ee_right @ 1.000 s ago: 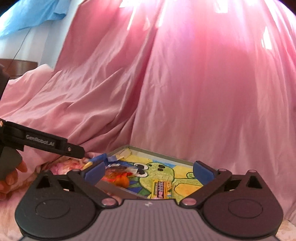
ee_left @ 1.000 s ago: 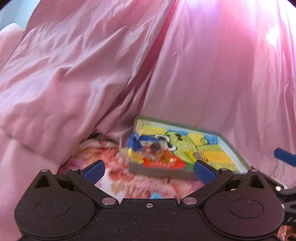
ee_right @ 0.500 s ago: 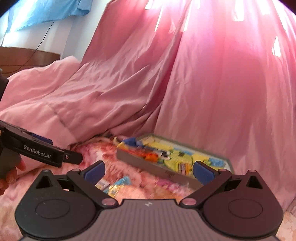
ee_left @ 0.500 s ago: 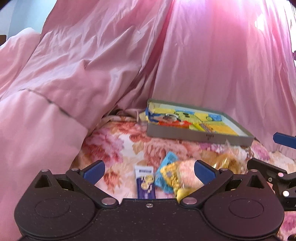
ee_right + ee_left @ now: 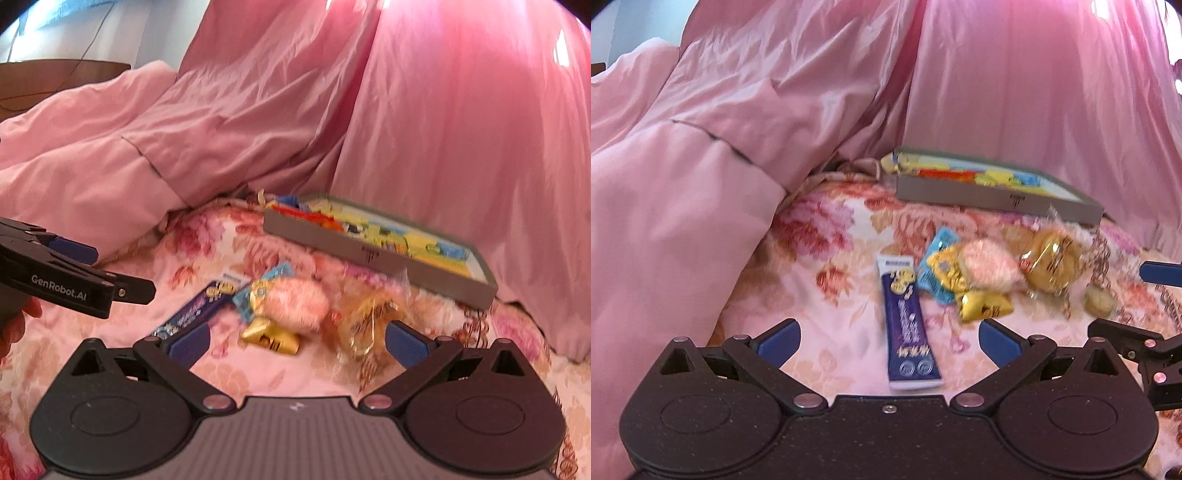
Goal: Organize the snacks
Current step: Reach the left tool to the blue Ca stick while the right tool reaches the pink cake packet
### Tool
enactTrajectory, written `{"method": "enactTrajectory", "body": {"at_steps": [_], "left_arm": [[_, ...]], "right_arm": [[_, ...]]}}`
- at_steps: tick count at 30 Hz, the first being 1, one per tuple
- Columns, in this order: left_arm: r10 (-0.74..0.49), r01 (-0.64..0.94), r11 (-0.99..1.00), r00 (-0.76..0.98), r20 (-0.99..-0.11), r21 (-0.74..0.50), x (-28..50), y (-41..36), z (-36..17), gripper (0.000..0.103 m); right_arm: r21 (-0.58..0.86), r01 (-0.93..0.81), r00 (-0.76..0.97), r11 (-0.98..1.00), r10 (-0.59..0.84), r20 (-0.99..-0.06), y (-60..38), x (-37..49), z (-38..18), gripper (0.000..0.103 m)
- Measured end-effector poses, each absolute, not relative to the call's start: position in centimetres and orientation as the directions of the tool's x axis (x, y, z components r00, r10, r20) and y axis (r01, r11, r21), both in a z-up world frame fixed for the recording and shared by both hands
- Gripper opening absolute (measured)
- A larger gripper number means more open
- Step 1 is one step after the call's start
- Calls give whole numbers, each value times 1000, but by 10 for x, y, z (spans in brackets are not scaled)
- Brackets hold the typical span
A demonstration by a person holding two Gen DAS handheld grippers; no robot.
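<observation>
Holding our left gripper (image 5: 889, 338) wide open and empty, we see a purple bar (image 5: 909, 325) lying between its blue fingers (image 5: 779, 339) on the floral sheet (image 5: 827, 258). Our right gripper (image 5: 295, 339) is spread open too, empty, above a gold packet (image 5: 269, 338). Beyond lie a pink puff (image 5: 295, 299) and a clear-wrapped cookie (image 5: 1051, 266), bunched together mid-sheet. Toward the far edge sits the grey tray (image 5: 373, 254), holding bright wrappers, against pink drapery (image 5: 1015, 92).

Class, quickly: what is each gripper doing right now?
Left gripper: open, holding nothing.
Right gripper: open, holding nothing.
</observation>
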State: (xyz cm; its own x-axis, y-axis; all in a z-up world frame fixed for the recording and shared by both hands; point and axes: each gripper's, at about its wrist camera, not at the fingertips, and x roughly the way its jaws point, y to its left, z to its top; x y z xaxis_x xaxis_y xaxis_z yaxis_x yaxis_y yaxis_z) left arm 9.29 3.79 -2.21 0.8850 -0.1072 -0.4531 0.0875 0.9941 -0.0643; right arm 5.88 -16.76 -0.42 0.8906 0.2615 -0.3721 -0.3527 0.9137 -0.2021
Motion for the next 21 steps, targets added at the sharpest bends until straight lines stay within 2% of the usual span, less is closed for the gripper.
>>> {"method": "enactTrajectory", "body": {"at_steps": [10, 21], "left_arm": [[-107, 100, 994, 855, -508, -42, 100, 35, -38, 102], [-115, 112, 993, 841, -529, -38, 106, 34, -46, 102]], "right_arm": [[-171, -326, 856, 930, 213, -472, -169, 60, -28, 103], [-154, -303, 841, 940, 188, -507, -173, 70, -35, 103]]}}
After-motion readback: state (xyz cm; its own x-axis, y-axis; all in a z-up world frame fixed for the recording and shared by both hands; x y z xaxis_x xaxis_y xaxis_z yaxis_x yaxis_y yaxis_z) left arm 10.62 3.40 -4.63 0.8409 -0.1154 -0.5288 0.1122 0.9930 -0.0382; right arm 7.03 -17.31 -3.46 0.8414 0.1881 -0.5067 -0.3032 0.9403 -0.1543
